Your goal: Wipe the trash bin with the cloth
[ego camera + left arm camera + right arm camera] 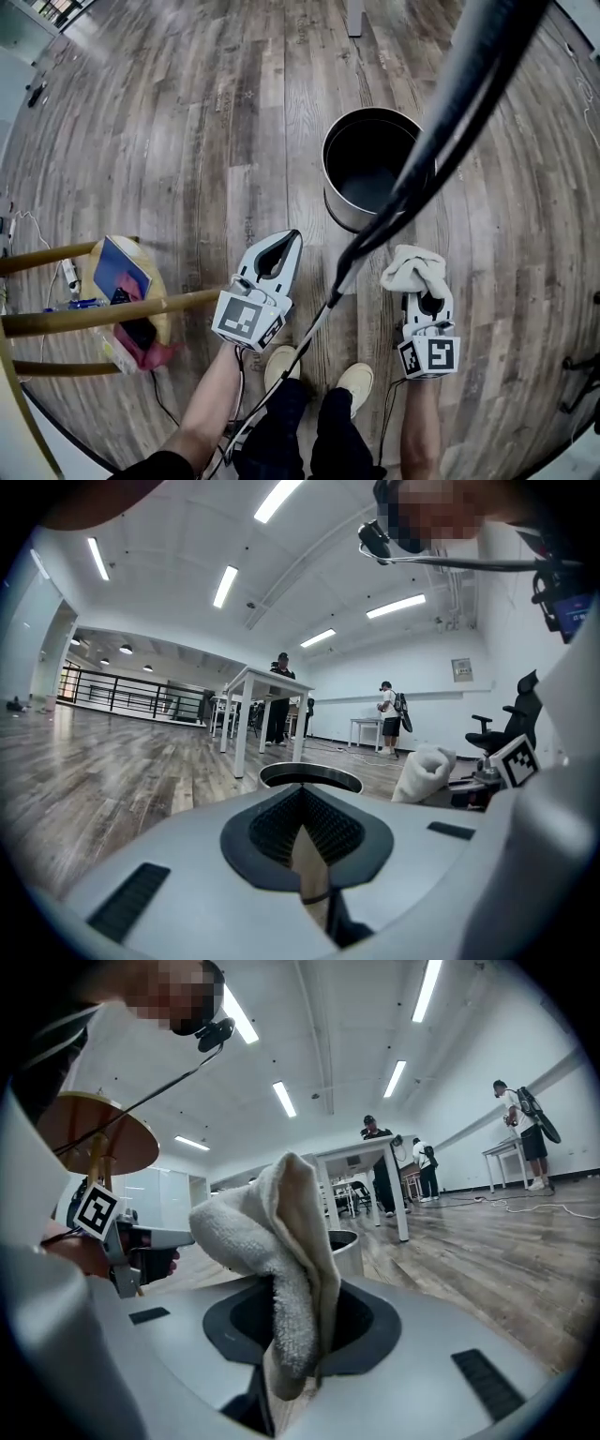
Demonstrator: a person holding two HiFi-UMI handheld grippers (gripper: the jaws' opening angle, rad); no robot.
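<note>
The trash bin [370, 169] is a round metal can with a dark, bare inside, standing upright on the wood floor just ahead of both grippers. It also shows as a rim in the left gripper view [309, 777] and behind the cloth in the right gripper view [347, 1246]. My right gripper [422, 298] is shut on a white terry cloth [412, 269], which bunches up out of the jaws [272, 1241]. It hangs below and right of the bin, apart from it. My left gripper [292, 240] is shut and holds nothing, its tips [302, 794] pointing at the bin.
A wooden stool [103, 314] with a bag of items [122, 291] stands at the left. A thick black cable [441, 122] crosses in front of the bin. My shoes [319, 373] are below. A white table [253, 714], an office chair [506, 731] and people stand far behind.
</note>
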